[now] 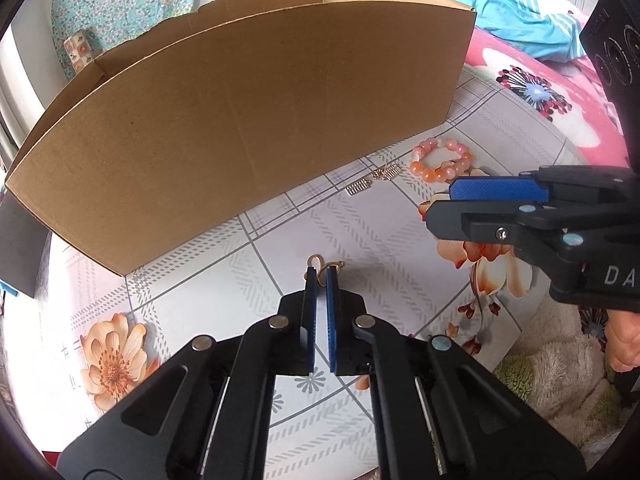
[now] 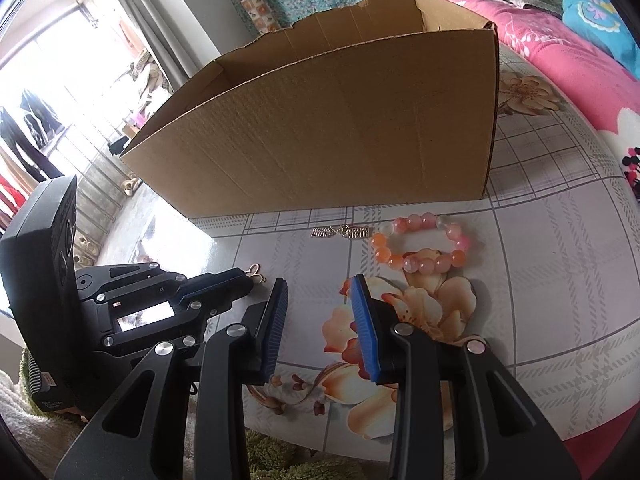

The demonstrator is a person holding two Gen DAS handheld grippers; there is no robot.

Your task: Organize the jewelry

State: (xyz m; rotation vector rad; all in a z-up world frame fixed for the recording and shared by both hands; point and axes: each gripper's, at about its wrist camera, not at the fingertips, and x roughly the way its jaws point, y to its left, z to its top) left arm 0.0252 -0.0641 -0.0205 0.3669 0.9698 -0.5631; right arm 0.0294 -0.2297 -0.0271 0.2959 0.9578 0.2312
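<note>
Gold earring (image 1: 323, 268) sits pinched at your left gripper's (image 1: 321, 274) tips on the floral tablecloth (image 1: 200, 292), in front of the cardboard box (image 1: 240, 120); your right gripper (image 2: 318, 292) hovers parted, empty, just short of the bead bracelet (image 2: 420, 246)

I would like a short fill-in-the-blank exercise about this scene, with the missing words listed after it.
1. The left gripper is shut on a small gold ____.
2. The pink and orange ____ bracelet lies on the tablecloth.
3. The right gripper holds ____.
4. Behind the jewelry stands an open ____ box.

Missing words: earring; bead; nothing; cardboard
</note>
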